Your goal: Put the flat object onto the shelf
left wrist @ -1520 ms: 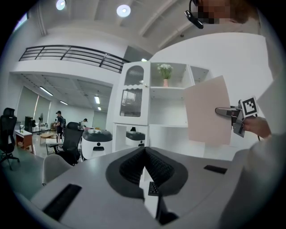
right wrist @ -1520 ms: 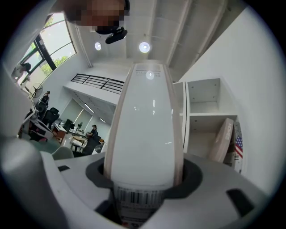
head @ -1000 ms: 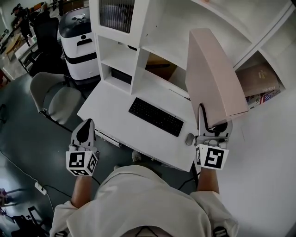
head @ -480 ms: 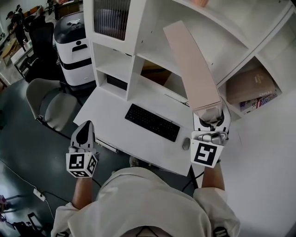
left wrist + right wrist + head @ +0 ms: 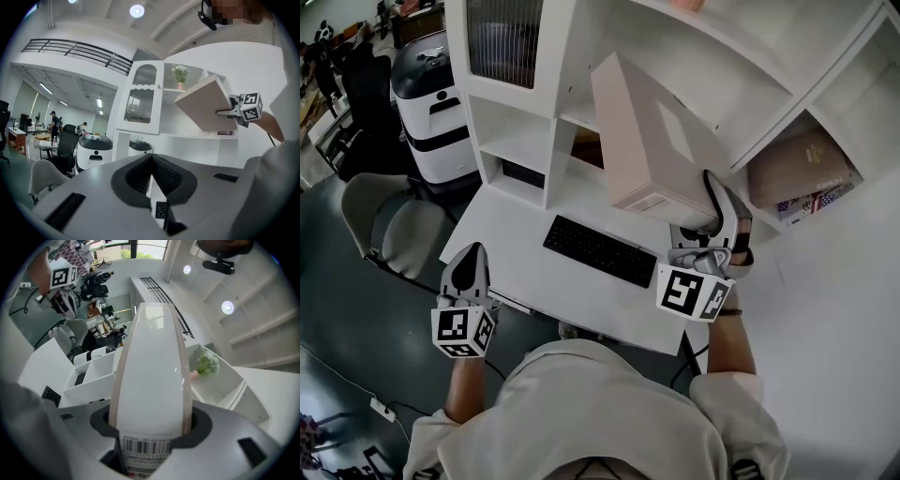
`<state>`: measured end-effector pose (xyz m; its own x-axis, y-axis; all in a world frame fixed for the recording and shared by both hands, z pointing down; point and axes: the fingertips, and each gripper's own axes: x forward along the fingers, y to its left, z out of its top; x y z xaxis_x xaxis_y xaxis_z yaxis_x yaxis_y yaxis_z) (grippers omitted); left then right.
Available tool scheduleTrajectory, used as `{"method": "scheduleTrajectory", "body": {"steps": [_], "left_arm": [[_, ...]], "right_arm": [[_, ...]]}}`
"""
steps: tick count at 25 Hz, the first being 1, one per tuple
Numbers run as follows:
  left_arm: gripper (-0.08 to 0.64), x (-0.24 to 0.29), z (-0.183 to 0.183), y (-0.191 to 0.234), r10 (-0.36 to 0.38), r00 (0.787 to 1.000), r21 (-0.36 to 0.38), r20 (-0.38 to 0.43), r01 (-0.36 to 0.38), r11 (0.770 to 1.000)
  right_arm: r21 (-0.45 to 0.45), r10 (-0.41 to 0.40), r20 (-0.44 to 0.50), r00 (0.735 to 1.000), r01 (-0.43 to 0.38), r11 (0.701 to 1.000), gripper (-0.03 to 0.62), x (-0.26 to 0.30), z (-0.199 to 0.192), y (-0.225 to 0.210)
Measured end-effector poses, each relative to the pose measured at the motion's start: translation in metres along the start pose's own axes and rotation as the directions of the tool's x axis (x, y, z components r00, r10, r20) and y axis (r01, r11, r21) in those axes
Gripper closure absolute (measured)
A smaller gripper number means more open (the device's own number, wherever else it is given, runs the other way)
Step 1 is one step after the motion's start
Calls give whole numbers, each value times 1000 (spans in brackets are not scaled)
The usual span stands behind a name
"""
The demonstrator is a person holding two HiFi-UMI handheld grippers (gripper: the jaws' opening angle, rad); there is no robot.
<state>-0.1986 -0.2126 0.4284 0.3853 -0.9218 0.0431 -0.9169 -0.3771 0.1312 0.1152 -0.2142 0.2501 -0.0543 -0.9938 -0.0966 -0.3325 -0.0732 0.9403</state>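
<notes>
**Pale pink flat box clamped in right gripper, not on a shelf yet**

Right gripper: jaws clamped across the near end of the flat box. The right gripper view showed the box's barcode-label end seated between them.

The box ran forward from the jaws, away from the person. It was in the air above the white desk and touched nothing else that I could see.

Ahead of it was the white shelf unit with open bays. The box's far end sat in front of one bay and rested on no board.

Past the box tip, up on a shelf, stood a small vase of flowers.

Below the gripper and to its left, a black keyboard lay on the desk. To its right, a side cubby held stacked books.

Left gripper: well to the left and lower, off the desk's front edge over dark floor. Its jaws were together with nothing between them.

Beyond it stood a grey chair, and a white-and-black machine beside the shelf unit.
</notes>
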Motion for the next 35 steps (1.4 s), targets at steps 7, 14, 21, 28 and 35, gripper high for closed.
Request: {"method": "scheduleTrajectory", "body": {"steps": [7, 14, 21, 28, 35], "left_arm": [[568, 14, 1, -2, -25, 1000, -3, 1, 25, 1000], [568, 16, -2, 9, -12, 1000, -12, -6, 12, 1000], [568, 12, -8, 29, 22, 1000, -25, -18, -22, 999], [568, 9, -14, 50, 60, 998, -36, -32, -61, 997], [568, 8, -17, 56, 71, 997, -45, -41, -73, 996]], "right_arm": [[-143, 30, -67, 997, -39, 989, 319, 18, -3, 19], [-216, 60, -156, 986, -93, 972, 321, 42, -8, 41], [-264, 104, -241, 965, -168, 950, 321, 70, -21, 69], [-354, 117, -341, 933, -243, 903, 318, 97, -37, 96], [-343, 138, -373, 918, -274, 898, 293, 119, -43, 104]]}}
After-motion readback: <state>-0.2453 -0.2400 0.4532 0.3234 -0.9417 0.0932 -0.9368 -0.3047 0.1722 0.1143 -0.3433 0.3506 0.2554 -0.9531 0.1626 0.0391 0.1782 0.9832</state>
